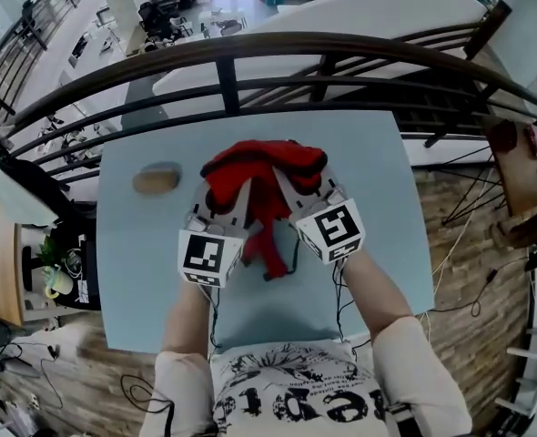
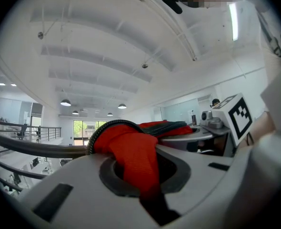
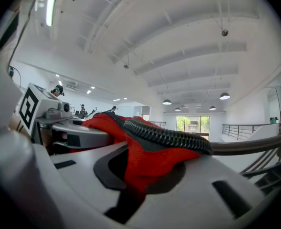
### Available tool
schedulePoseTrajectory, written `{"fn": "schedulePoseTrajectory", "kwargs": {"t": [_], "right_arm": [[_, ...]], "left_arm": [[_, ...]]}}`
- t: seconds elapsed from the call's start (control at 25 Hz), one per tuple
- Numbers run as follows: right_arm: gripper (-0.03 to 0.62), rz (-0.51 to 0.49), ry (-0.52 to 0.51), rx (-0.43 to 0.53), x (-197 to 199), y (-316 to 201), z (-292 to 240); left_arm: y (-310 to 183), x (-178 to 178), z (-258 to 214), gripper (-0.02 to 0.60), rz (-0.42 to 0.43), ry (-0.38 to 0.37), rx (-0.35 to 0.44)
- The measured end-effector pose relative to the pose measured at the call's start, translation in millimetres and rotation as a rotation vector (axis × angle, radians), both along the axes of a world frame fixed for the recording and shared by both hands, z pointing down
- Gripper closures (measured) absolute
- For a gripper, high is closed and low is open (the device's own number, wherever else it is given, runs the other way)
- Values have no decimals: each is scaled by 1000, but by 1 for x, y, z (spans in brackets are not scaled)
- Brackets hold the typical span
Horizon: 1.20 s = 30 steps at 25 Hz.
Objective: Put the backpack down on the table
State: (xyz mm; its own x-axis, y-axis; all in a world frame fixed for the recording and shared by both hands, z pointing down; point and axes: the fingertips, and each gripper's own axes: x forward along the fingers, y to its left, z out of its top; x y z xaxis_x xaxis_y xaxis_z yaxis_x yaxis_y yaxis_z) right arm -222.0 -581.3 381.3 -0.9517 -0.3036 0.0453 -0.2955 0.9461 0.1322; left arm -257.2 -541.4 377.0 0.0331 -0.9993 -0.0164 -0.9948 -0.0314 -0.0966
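A red backpack [image 1: 264, 176] with black zip trim hangs bunched over the middle of the pale blue table [image 1: 141, 271], a strap dangling toward me. My left gripper [image 1: 221, 198] is shut on its red fabric [image 2: 131, 156] at the left side. My right gripper [image 1: 298, 194] is shut on the fabric [image 3: 152, 163] at the right side. Both grippers sit close together and point away from me. In each gripper view the red cloth is pinched between the jaws, and the other gripper's marker cube shows beside it. Whether the bag's underside touches the table is hidden.
A brown oval object [image 1: 157, 179] lies on the table's left part. A dark curved railing [image 1: 278, 57] runs just beyond the table's far edge, with a lower floor below. Cables trail on the wooden floor [image 1: 469, 244] to the right.
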Motion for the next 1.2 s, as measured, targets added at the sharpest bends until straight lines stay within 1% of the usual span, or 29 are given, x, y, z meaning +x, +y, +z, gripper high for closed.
{"fn": "schedulePoseTrajectory", "kwargs": {"t": [0.12,0.32,0.44,0.6,0.68,0.8,0.88,1.2], "right_arm": [[566,-3,24,-49,-3,-6,25],[563,-5,15,-98,10,-5,41],[558,-13,42,-147,20,1,55],[553,-15,65,-180,35,17,72],[552,-13,79,-197,40,26,81],[549,-10,103,-223,45,40,95],[548,-3,105,-238,50,50,103],[533,2,151,-293,80,92,148]], "left_arm": [[-7,0,23,549,8,41,-48],[-4,10,38,549,13,22,-58],[2,20,53,549,21,46,-92],[20,38,75,549,52,87,-189],[29,44,84,549,63,100,-199],[42,47,96,549,55,113,-190],[52,52,104,549,59,123,-198],[95,78,152,549,70,148,-293]]}}
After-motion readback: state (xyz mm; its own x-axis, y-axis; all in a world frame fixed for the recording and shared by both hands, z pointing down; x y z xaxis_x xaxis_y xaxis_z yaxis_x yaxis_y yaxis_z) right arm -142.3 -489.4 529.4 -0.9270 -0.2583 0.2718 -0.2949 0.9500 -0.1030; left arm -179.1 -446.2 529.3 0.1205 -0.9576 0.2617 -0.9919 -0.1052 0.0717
